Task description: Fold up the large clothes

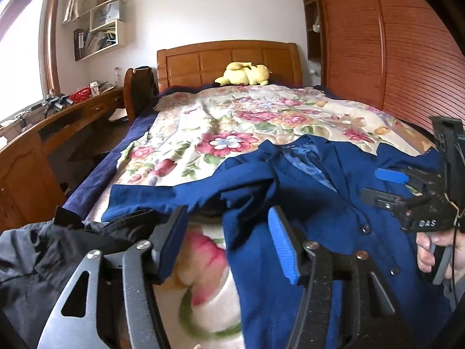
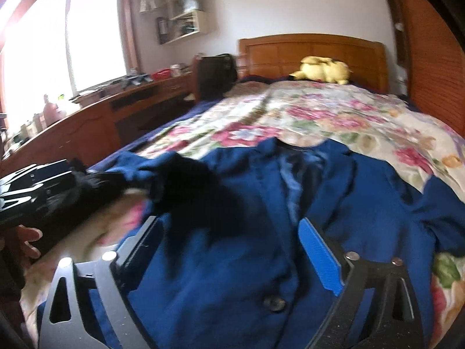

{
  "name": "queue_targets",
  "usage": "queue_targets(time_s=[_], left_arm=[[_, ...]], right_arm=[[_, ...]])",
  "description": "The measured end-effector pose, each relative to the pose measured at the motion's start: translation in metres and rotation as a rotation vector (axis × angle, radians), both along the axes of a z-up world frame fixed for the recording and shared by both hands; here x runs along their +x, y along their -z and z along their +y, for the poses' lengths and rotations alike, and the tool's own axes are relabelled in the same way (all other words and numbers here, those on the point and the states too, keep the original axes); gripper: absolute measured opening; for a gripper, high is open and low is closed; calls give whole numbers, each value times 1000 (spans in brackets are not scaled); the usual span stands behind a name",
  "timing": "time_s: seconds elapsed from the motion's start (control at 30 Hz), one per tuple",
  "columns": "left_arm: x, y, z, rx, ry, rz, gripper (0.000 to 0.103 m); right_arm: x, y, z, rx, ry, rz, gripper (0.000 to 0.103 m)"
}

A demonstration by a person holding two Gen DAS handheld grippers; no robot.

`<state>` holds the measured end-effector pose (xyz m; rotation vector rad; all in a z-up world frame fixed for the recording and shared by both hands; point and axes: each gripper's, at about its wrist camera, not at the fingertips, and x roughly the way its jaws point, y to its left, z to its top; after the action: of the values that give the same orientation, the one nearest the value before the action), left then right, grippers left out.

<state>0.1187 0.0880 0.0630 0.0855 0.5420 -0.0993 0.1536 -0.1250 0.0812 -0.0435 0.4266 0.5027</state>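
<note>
A navy blue buttoned jacket point(image 1: 328, 203) lies face up on the floral bedspread point(image 1: 232, 122), collar toward the headboard; it also fills the right wrist view point(image 2: 261, 218). My left gripper point(image 1: 229, 241) is open over the jacket's left front edge, with a lifted fold of blue cloth between its jaws. My right gripper point(image 2: 229, 250) is open, low over the jacket's button line; it also shows at the right edge of the left wrist view point(image 1: 386, 186). The left gripper shows at the left edge of the right wrist view point(image 2: 72, 180), at the jacket's left sleeve point(image 2: 139, 168).
A black garment point(image 1: 43, 250) lies at the bed's near left corner. A yellow plush toy point(image 1: 244, 74) rests by the wooden headboard point(image 1: 229, 58). A wooden desk point(image 1: 58, 122) runs along the left under the window. A wooden wardrobe point(image 1: 392, 43) stands on the right.
</note>
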Motion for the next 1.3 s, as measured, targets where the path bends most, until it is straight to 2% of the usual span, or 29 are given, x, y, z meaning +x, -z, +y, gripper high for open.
queue_targets(time_s=[0.2,0.53,0.7,0.8,0.9,0.93,0.97,1.0,1.07,1.13,1.3], left_arm=[[-12,-12,26,-32,-3,-20,68],[-25,-27,79,-103,-72,-50,75],[-29,-30,90,-106,-95,-72,77],[-30,-30,96,-112,-98,-78,77],[-32,-31,101,-114,-106,-84,77],[-32,-31,102,-118,-109,-88,79],[-33,-31,103,-120,-111,-92,79],[-34,-31,104,-123,-112,-96,80],[-33,-30,104,-124,-112,-94,80],[-34,-31,104,-113,-113,-91,80],[-34,-28,97,-109,-101,-84,81]], right_arm=[[27,-23,43,-80,-94,-8,76],[101,-36,131,-180,-224,58,69],[122,-20,166,-260,-289,132,69],[137,3,185,-385,-278,173,69],[146,19,190,-420,-267,208,67],[147,21,189,-417,-263,203,64],[149,22,188,-418,-254,199,53],[151,22,187,-425,-239,193,33],[153,22,186,-420,-215,181,13],[149,17,188,-390,-204,142,9],[124,-9,153,-210,-116,9,8]])
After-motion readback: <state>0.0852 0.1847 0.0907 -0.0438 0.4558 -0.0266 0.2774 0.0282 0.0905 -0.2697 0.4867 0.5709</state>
